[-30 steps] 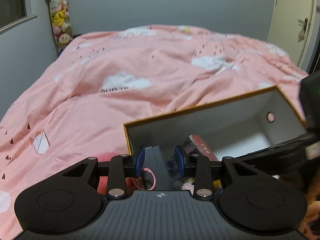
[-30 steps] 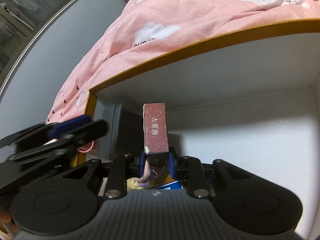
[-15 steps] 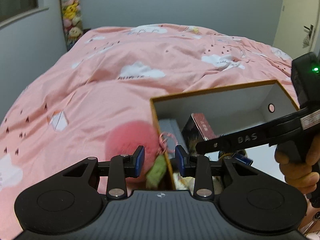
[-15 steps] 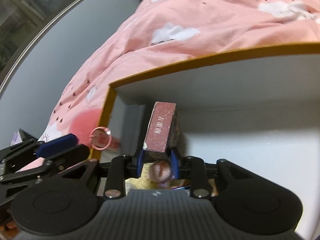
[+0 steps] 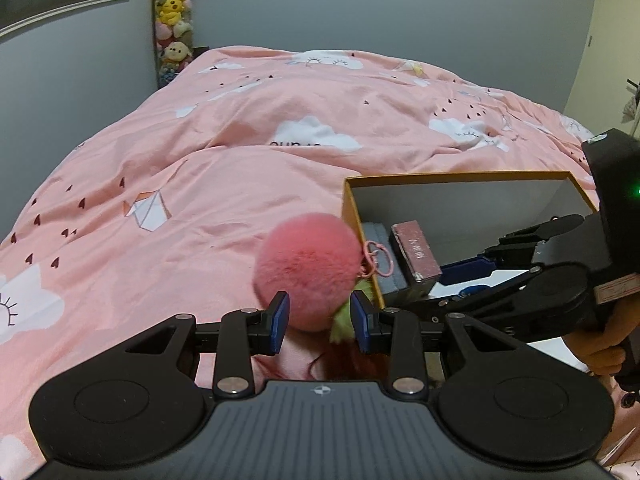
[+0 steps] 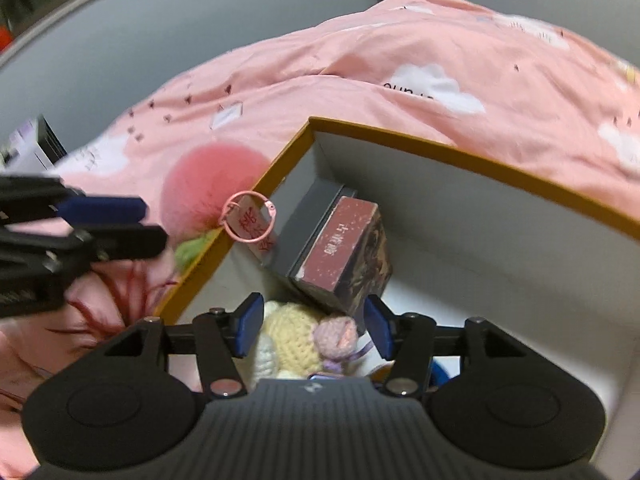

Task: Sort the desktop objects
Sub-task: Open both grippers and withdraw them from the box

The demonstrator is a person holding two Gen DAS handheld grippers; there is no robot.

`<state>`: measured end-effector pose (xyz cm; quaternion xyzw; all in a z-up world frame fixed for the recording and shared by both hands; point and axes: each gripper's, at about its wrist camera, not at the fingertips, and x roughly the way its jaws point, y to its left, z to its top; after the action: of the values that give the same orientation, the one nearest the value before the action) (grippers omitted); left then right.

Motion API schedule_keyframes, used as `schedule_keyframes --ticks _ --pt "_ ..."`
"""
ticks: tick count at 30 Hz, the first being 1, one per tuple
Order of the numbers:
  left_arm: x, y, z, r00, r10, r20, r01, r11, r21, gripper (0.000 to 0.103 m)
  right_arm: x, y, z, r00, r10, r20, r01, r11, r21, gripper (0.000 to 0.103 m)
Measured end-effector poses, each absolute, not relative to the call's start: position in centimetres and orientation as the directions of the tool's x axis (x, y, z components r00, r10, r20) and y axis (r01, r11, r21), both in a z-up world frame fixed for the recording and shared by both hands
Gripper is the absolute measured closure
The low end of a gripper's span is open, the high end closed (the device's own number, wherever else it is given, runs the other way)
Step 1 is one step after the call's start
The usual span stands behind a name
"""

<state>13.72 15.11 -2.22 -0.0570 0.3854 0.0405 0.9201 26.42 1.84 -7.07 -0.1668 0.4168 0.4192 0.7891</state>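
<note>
This is a bedroom in a home. A bed (image 5: 280, 128) fills most of both views — its pink duvet (image 5: 224, 184) is printed with white clouds and small dark hearts. In the upper left of the left wrist view a tall column of stuffed toys (image 5: 173, 20) stands in the corner against plain grey walls (image 5: 280, 4). A window frame (image 5: 60, 4) shows at far upper left, a cream door (image 5: 612, 40) at right.
</note>
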Motion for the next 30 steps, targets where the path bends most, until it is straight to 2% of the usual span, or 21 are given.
schedule_keyframes --ticks 3,5,9,15,19,24,30 --pt "13.5 15.6 -2.1 0.702 0.032 -0.711 -0.122 0.990 -0.076 0.063 26.8 2.4 -7.4 0.321 0.501 -0.804 -0.802 0.596 0.052 0.048" --pt "13.4 15.8 -2.1 0.702 0.035 -0.711 -0.124 0.990 -0.074 0.055 27.3 2.6 -7.6 0.312 0.507 -0.803 -0.798 0.599 0.068 0.056" --pt "13.3 16.0 -2.2 0.699 0.036 -0.715 -0.129 0.989 -0.077 0.055 27.6 3.0 -7.9 0.333 0.509 -0.794 -0.785 0.615 0.066 0.058" --pt "13.5 15.6 -2.2 0.691 0.029 -0.722 -0.099 0.994 -0.055 0.055 27.5 2.6 -7.8 0.327 0.514 -0.793 -0.784 0.616 0.076 0.058" --pt "14.3 15.3 -2.2 0.680 0.030 -0.732 -0.073 0.997 -0.026 0.051 26.1 1.4 -6.6 0.386 0.513 -0.767 -0.776 0.630 0.032 0.052" --pt "15.8 15.2 -2.4 0.676 0.036 -0.736 -0.066 0.998 -0.013 0.049 24.3 -1.0 -5.1 0.441 0.515 -0.735 -0.749 0.662 0.014 0.051" --pt "17.8 15.4 -3.8 0.669 0.038 -0.742 -0.094 0.995 -0.034 0.049 23.1 -3.5 -4.5 0.462 0.521 -0.718 -0.702 0.709 0.062 0.051"
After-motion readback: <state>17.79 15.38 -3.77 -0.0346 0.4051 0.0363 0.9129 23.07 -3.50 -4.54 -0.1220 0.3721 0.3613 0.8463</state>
